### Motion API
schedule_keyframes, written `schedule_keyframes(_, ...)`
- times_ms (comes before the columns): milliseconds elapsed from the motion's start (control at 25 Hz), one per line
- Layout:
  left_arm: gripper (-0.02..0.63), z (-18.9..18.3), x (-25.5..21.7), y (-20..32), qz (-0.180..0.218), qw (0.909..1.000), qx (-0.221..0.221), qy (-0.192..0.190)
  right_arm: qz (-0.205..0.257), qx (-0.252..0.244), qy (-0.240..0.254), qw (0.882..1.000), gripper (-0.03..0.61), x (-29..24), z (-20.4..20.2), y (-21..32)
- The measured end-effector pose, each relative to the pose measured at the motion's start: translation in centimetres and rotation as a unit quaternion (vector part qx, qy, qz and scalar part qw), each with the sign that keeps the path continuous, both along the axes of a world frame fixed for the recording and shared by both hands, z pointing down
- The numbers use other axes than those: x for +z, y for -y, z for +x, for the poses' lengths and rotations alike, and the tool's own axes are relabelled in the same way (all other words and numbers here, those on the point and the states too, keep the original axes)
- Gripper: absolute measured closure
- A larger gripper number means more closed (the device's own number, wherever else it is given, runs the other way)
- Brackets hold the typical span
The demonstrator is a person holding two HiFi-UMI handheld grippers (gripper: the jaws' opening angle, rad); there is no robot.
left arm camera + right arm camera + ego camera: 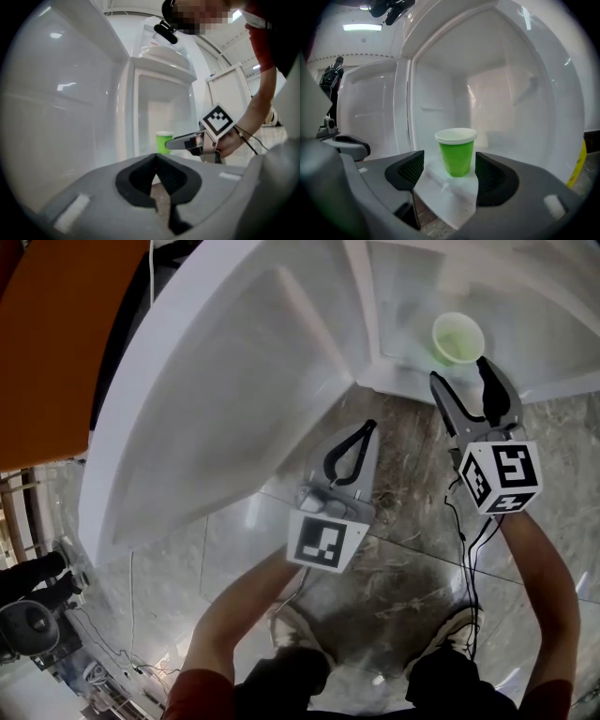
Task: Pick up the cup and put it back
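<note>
A green cup with a white rim (457, 338) (456, 152) (164, 142) stands upright on the white floor of the open fridge compartment (534, 324). My right gripper (458, 371) (449, 165) is open and points level into the fridge. Its two fingertips lie just short of the cup, one on each side, with a gap to each pad. My left gripper (368, 427) (156, 159) hangs lower and to the left, over the floor in front of the fridge. Its jaws meet at the tips with nothing between them.
The white fridge door (216, 399) stands swung open at the left, close beside my left gripper. The fridge's front sill (394, 381) runs just below the cup. Glossy stone floor (403, 559) lies underneath, with the person's shoes (298, 629) on it. An orange panel (56, 334) is far left.
</note>
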State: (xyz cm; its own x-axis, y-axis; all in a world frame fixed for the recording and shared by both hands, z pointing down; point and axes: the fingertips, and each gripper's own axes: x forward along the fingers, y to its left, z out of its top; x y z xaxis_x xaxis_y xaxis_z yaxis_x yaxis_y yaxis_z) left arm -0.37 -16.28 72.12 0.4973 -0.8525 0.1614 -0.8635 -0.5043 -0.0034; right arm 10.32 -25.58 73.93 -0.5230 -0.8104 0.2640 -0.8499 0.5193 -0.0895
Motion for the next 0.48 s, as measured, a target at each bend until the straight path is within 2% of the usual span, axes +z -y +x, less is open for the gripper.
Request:
schedule_keyframes(160, 0.615, -0.4, 0.6, 0.1, -0.018, 0.9996, -0.014, -0.019, 0.002, 0.012, -0.002, 1.000, 0.225, -0.1, -0.2, 1.2)
schedule_keyframes(480, 0.615, 0.0, 1.3, -0.1, -0.023, 0.9996, -0.009, -0.010, 0.010, 0.021, -0.009, 1.000, 0.219, -0.2, -0.4, 3.2)
